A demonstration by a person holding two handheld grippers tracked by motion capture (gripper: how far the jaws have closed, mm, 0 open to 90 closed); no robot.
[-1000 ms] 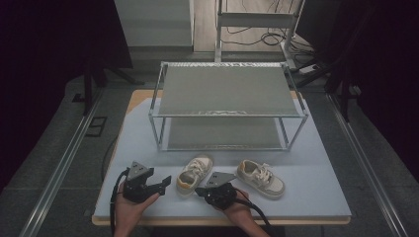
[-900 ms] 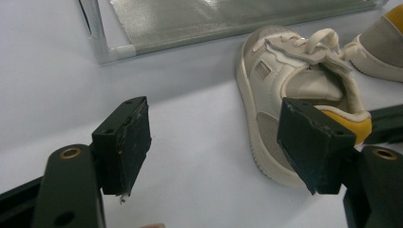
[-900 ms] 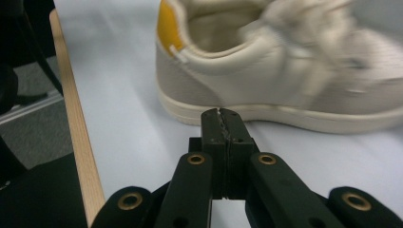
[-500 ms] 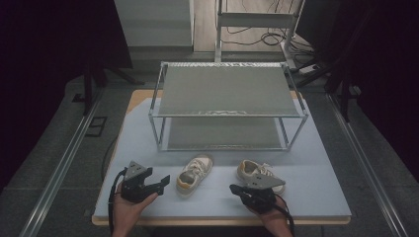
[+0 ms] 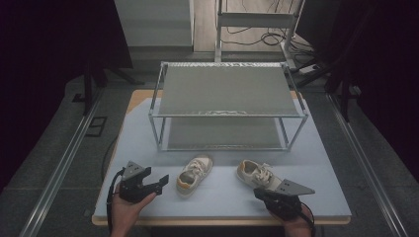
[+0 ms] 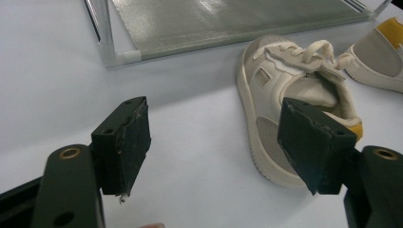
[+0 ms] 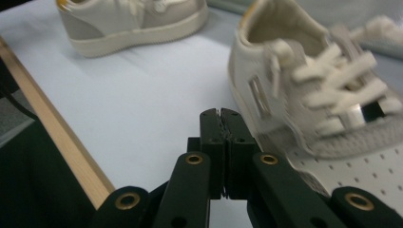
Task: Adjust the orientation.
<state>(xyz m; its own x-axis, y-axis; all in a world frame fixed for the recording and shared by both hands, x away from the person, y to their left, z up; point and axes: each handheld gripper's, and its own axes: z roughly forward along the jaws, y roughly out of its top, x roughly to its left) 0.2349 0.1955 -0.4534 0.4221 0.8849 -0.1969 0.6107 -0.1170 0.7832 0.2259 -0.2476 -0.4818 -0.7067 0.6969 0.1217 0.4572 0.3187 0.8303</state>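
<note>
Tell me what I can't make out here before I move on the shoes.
- Right shoe, high view: its toe end is covered by the right gripper and its grey plate.
- Left shoe, left gripper view: heel partly behind one jaw.
- Right gripper view: the near shoe is blurred and cut by the right edge.
- Rack, high view: its lower shelf lies in shadow under the top one.

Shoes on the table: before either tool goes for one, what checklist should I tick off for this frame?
1. Left tool open wide enough for a shoe: ok.
2. Right tool open: not ok, jaws shut together.
3. Left shoe upright on its sole, free of both tools: ok.
4. Right shoe upright and untouched: ok.
5. Rack shelves free for placing: ok for the top shelf, lower one cannot tell.
</note>
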